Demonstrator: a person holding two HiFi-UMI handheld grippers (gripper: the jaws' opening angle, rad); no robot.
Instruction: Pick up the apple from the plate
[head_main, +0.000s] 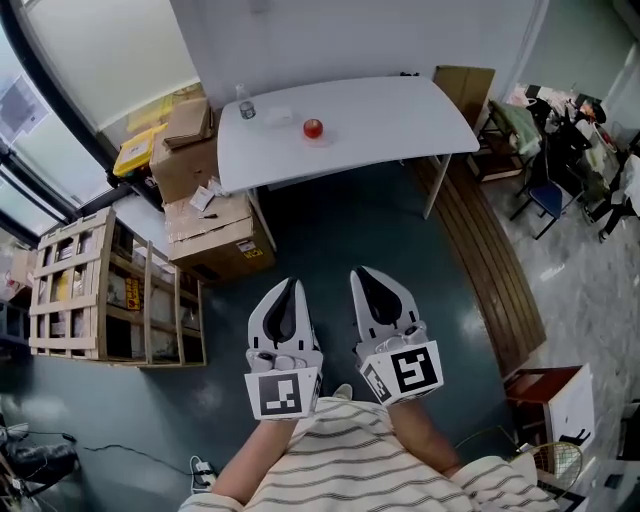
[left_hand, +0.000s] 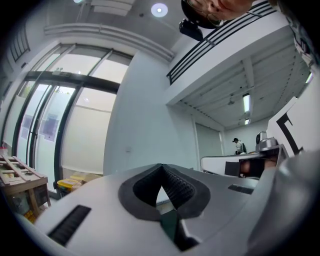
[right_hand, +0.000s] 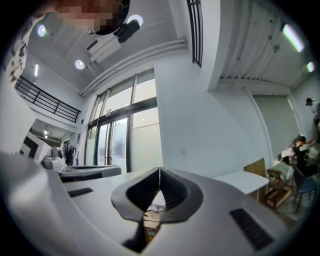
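Apple (head_main: 313, 128), red, round, on white table (head_main: 400, 120)

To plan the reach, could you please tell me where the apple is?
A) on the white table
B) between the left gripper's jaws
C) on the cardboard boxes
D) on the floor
A: the apple rests on the table, near its middle.

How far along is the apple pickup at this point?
Nothing done yet: the apple sits on the white table, far ahead of both grippers. In hand: nothing; the left gripper and right gripper are shut and empty, over the dark floor. Left: approach, open, grasp, lift.
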